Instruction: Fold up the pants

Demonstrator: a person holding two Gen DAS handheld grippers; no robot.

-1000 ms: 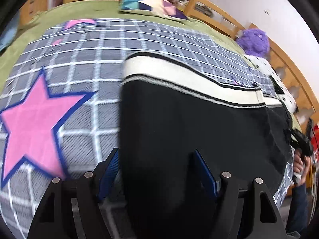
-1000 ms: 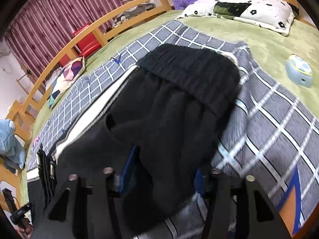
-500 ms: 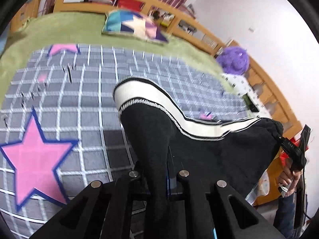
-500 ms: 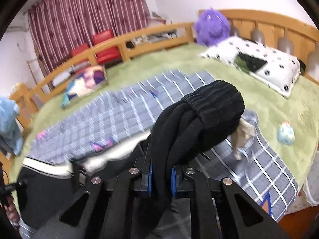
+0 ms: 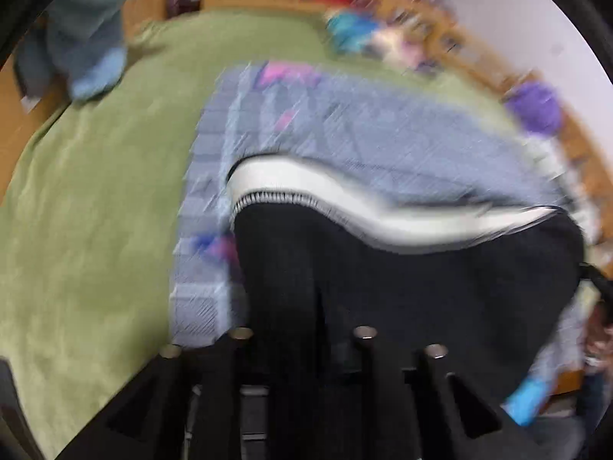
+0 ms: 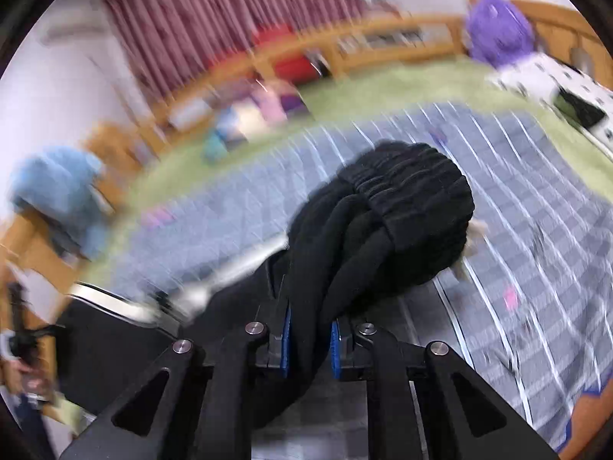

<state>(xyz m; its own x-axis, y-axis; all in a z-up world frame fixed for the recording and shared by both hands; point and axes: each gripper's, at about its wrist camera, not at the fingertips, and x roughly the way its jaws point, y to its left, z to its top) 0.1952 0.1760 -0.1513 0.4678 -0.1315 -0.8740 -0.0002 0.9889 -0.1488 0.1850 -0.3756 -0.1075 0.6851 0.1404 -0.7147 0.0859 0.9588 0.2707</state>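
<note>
Lifted between both hands above the checked blanket (image 6: pixel 536 199) on a green bed (image 5: pixel 88 199), the black pants (image 5: pixel 402 280) hang stretched, seemingly so one end can be carried over the other. The right gripper (image 6: pixel 308 339) is clenched on the bunched waistband (image 6: pixel 406 191); the left gripper (image 5: pixel 302 349) pinches the hem end near the white side stripe (image 5: pixel 306 180).

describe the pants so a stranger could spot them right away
On the bed's green cover lies a grey checked blanket. Above it hang the pants, pinched by the left tool and the right tool. They are the only black cloth, with a white side stripe and a ribbed waistband.
</note>
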